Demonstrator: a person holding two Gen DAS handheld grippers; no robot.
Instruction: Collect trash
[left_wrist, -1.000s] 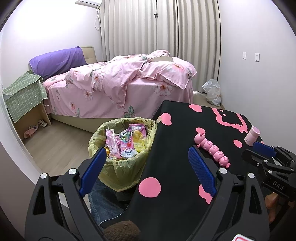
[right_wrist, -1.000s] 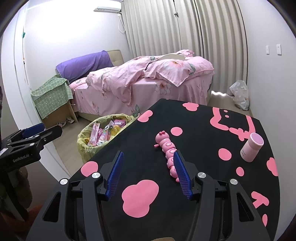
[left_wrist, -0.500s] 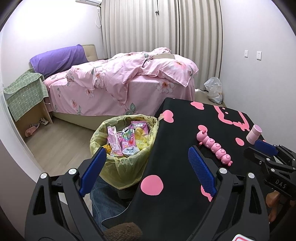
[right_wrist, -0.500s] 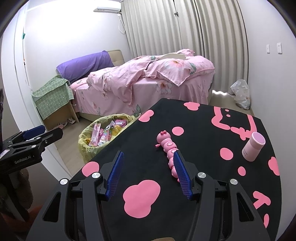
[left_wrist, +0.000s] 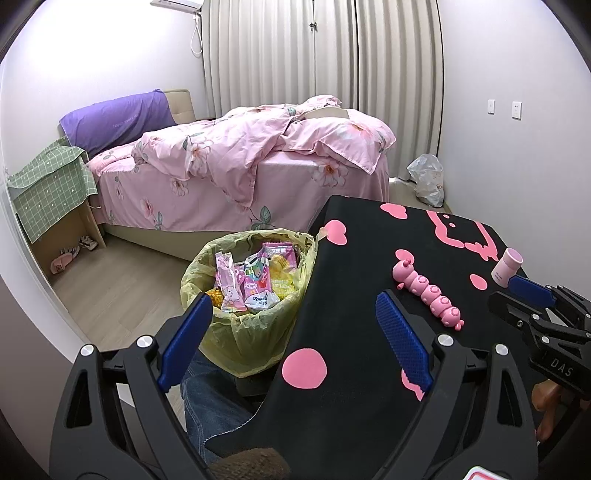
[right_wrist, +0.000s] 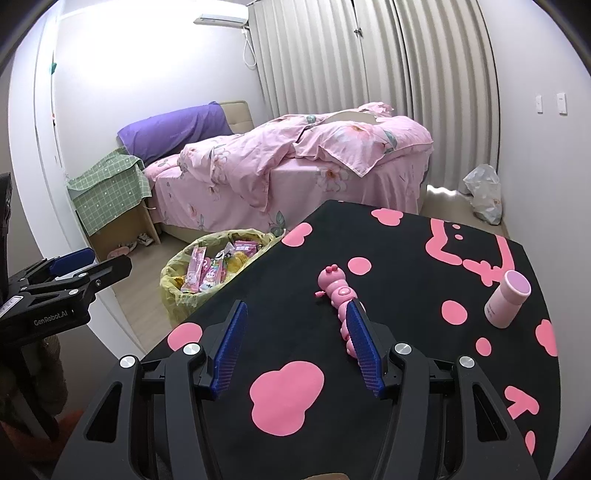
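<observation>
A bin lined with a yellow bag stands on the floor at the table's left edge. It is full of snack wrappers. My left gripper hovers open over the bin and the table edge, with nothing between its blue pads. My right gripper is open above the black table, also empty. Its right finger partly hides the tail of a pink caterpillar toy.
A pink bottle stands at the table's right side. A leg in jeans shows below the bin. Beyond are a pink bed, a green-clothed side table and a white plastic bag by the curtain.
</observation>
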